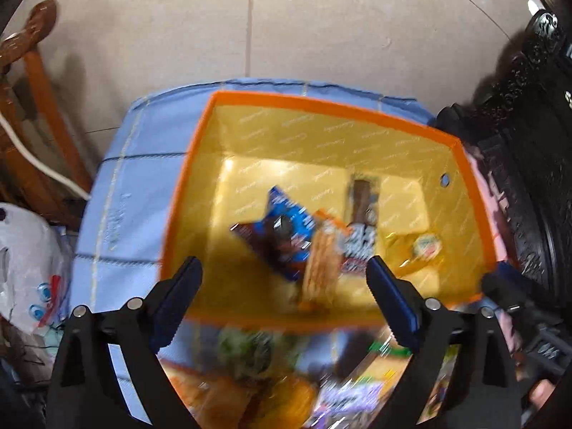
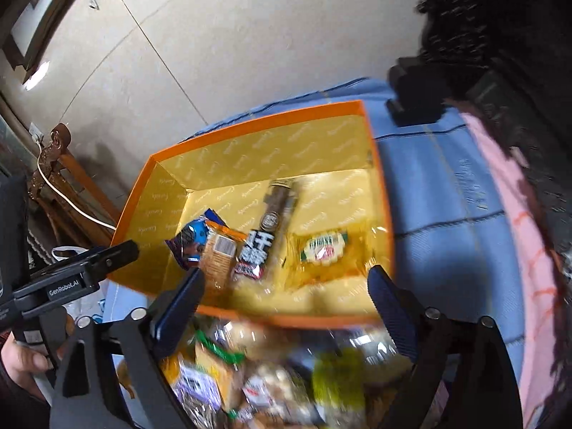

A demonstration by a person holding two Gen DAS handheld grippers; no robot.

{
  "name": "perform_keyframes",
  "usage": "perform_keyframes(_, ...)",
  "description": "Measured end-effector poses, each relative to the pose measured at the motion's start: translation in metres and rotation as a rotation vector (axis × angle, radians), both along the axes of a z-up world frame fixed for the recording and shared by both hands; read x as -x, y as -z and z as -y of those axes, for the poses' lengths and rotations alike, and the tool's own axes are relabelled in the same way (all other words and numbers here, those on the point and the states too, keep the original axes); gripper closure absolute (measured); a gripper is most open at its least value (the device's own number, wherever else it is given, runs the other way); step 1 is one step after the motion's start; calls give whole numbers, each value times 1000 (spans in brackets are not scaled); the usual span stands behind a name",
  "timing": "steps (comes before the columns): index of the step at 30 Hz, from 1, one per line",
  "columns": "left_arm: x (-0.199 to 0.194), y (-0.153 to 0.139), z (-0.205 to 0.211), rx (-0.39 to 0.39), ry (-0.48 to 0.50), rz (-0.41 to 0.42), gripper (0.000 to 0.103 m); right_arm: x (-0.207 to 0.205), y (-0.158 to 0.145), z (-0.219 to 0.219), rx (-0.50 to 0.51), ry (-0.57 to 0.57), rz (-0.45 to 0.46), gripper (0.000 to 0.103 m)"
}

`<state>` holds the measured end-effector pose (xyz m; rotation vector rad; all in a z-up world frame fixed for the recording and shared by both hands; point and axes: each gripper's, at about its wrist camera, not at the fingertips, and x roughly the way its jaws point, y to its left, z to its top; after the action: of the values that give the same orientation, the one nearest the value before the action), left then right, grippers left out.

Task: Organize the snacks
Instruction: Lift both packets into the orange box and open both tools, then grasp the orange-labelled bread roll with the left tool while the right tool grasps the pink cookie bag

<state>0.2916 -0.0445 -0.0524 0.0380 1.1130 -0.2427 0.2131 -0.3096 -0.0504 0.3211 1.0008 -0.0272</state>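
An orange box [image 1: 321,105] [image 2: 250,121] with a yellow lining stands on a blue checked cloth [image 1: 136,164]. In it lie a blue packet [image 1: 289,221] [image 2: 195,236], a tan cracker packet [image 1: 321,264] [image 2: 220,254], a long dark brown packet [image 1: 363,207] [image 2: 275,211] and a yellow packet with a green and white label [image 1: 425,246] [image 2: 323,250]. My left gripper [image 1: 284,271] hovers open over the box's near edge, its pads touching nothing. My right gripper [image 2: 286,279] is open above the same edge, empty. A blurred heap of loose snacks [image 1: 286,386] [image 2: 250,375] lies below both.
A carved wooden chair [image 1: 39,82] [image 2: 60,164] with a white cable stands at the left by the tiled floor. A white plastic bag [image 1: 28,261] sits beside the cloth. A person in dark and pink clothing [image 2: 507,214] fills the right side.
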Motion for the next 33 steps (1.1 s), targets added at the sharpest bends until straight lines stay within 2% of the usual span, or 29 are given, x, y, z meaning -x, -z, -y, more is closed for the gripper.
perform_keyframes(1,12,0,-9,9,5,-4,12,9,-3,0,9,14,13,4)
perform_keyframes(5,49,5,-36,0,-7,-14,9,59,-9,-10,68,40,28,4)
perform_keyframes(13,116,37,-83,8,-51,-126,9,137,11,-34,124,106,-79,4)
perform_keyframes(17,136,50,-94,-42,-26,-157,9,163,15,-45,143,119,-87,4)
perform_keyframes(20,144,54,-105,-12,-36,-193,9,174,22,-45,129,158,-141,4)
perform_keyframes(23,148,56,-113,11,-46,-211,9,183,30,-37,32,221,-182,4)
perform_keyframes(25,147,59,-112,5,-35,-215,9,189,37,-34,-67,224,-208,4)
perform_keyframes(26,145,59,-111,2,-31,-212,9,190,39,-35,-83,214,-221,4)
perform_keyframes(29,137,63,-103,-35,6,-184,9,195,35,-47,-23,142,-213,4)
perform_keyframes(30,133,66,-96,-82,26,-164,9,197,33,-51,-10,120,-210,4)
perform_keyframes(33,122,74,-81,-157,84,-143,9,204,28,-58,-12,75,-199,4)
